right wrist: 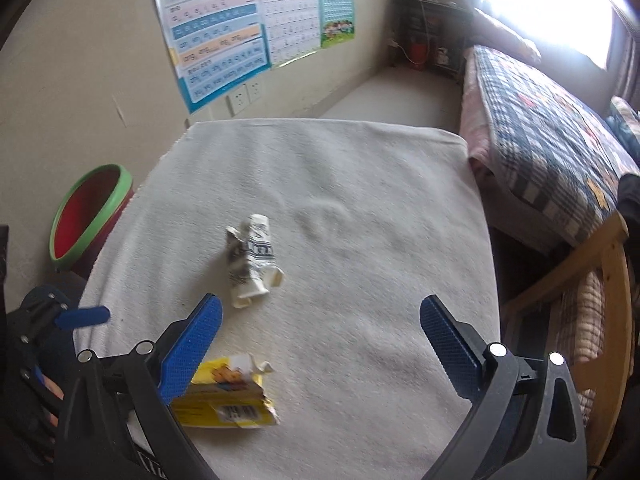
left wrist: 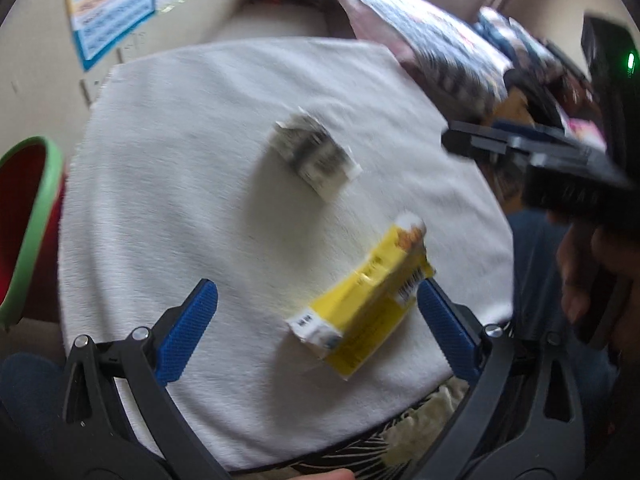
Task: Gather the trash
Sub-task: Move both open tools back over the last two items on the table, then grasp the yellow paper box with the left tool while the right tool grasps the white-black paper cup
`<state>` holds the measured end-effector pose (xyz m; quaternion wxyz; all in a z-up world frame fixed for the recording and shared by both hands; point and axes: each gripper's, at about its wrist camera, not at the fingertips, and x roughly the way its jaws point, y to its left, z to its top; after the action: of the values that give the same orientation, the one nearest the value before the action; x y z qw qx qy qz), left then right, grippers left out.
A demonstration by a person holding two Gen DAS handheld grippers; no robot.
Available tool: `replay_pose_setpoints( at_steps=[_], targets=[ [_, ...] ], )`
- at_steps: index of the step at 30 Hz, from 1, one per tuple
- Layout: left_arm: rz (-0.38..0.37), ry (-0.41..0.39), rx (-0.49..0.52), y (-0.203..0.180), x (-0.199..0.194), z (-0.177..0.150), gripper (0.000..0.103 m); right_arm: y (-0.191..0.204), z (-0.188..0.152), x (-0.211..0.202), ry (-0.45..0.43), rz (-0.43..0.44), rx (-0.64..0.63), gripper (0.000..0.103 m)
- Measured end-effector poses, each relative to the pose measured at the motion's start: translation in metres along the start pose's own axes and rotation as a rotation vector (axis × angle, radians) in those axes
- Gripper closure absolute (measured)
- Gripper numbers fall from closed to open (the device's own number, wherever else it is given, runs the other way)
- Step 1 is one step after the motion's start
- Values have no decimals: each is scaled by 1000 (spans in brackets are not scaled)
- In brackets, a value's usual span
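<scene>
A torn yellow carton (left wrist: 362,312) lies on the white cloth-covered table (left wrist: 180,168); it also shows in the right wrist view (right wrist: 226,396). A crumpled white-and-black paper wrapper (left wrist: 316,156) lies near the table's middle, also seen in the right wrist view (right wrist: 252,264). My left gripper (left wrist: 316,316) is open and empty, with the carton between its blue fingers, close to the right finger. My right gripper (right wrist: 320,344) is open and empty above the table (right wrist: 360,200); its left finger stands over the carton's end. The right gripper's body shows in the left wrist view (left wrist: 540,160).
A red bin with a green rim (right wrist: 90,216) stands on the floor left of the table, also visible in the left wrist view (left wrist: 28,216). A bed with a checked quilt (right wrist: 540,128) and a wooden chair (right wrist: 600,300) are to the right. Posters (right wrist: 216,32) hang on the wall.
</scene>
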<state>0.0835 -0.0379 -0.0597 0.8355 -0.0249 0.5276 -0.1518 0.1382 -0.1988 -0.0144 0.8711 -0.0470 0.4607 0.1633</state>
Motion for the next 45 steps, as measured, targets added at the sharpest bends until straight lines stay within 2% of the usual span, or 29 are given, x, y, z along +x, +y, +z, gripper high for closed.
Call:
replay_pose_setpoints(
  at_steps=[3,6,8,11,12,14,15,18,23,28,33,45],
  targets=[
    [-8,36,33,-9,13,-2,5,-5,-3,2,5,3,18,7],
    [-35,70,42,-11,26,-2,10,-4,-4,4,8,8,19,7],
    [-55,92,44,-10,34,-1,19,-3,-4,6,10,14,18,7],
    [-68,115,42,-10,42,-2,42,0,-4,7,14,18,12,7],
    [-75,119,40,-10,43,-2,55,1,-4,8,15,19,10,7],
    [-112,115,9,-6,42,-3,64,2,-4,10,21,17,8,7],
    [-123,113,-5,-3,41,-3,71,2,-5,10,22,19,8,7],
    [-134,97,-57,8,35,-3,86,4,-5,13,29,20,6,7],
    [-93,59,-120,26,22,-4,88,13,-4,19,39,29,-11,7],
    [24,-2,-127,39,1,-3,88,25,1,26,47,39,-36,7],
    [56,-34,-139,55,-10,1,88,39,6,38,61,48,-69,7],
    [60,-73,-215,84,-18,-3,88,68,10,80,104,23,-187,10]
  ],
)
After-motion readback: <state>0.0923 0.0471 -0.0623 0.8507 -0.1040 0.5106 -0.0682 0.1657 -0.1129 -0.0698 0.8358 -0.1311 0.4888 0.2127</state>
